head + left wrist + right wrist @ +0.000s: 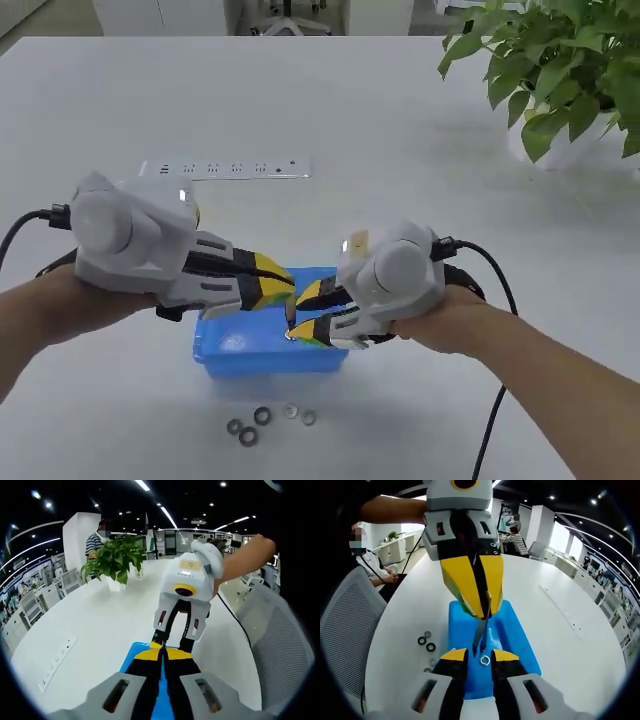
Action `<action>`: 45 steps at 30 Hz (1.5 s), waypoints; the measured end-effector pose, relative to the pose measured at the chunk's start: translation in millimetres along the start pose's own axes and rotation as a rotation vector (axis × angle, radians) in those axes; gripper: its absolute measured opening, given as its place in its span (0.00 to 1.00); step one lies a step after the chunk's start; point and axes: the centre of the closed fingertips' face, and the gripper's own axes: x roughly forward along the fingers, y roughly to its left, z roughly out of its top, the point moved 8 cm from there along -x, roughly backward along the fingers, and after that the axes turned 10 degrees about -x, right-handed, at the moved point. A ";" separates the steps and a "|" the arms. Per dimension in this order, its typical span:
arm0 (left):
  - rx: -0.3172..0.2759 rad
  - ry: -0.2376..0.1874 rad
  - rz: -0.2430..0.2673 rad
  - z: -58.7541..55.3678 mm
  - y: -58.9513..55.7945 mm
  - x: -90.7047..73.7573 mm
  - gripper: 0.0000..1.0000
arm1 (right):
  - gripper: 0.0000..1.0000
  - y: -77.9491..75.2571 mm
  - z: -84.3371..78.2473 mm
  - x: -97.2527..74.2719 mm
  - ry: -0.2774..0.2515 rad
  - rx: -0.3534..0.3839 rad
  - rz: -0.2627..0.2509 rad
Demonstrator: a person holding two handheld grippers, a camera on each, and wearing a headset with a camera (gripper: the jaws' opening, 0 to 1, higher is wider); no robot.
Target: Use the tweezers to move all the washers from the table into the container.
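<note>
Left tool (481, 611) clamps the tweezers (481, 632) over the container (515, 635) (to drop the washer (484, 660) there, I judge); right tool (480, 653) has jaws apart.

The left gripper (288, 288) and right gripper (303, 312) meet nose to nose over the open blue plastic container (262, 358), with thin metal tweezers (481, 630) reaching down between them, so little room is left there. The small metal washers (262, 420) lie uncovered on the white bench (400, 150) just before its near wall. A white power strip (225, 168) and leafy green potted plant (560, 70) stand well apart across bare bench.
</note>
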 end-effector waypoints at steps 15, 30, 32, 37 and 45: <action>0.009 -0.011 -0.001 8.5 -12.7 -14.6 0.05 | 0.34 16.9 2.1 -32.7 0.027 0.055 -0.078; 0.013 -0.007 -0.001 15.1 -25.6 -29.3 0.05 | 0.61 38.5 -5.4 -57.6 0.050 0.144 -0.155; 0.019 -0.002 -0.005 16.0 -27.6 -30.5 0.05 | 0.63 41.8 -6.6 -59.2 0.042 0.164 -0.164; 0.029 0.000 -0.016 17.2 -32.8 -32.5 0.05 | 0.71 50.6 -7.8 -61.6 0.039 0.186 -0.168; 0.034 -0.001 -0.031 19.6 -41.5 -32.9 0.05 | 0.78 62.0 -11.0 -65.2 0.032 0.211 -0.173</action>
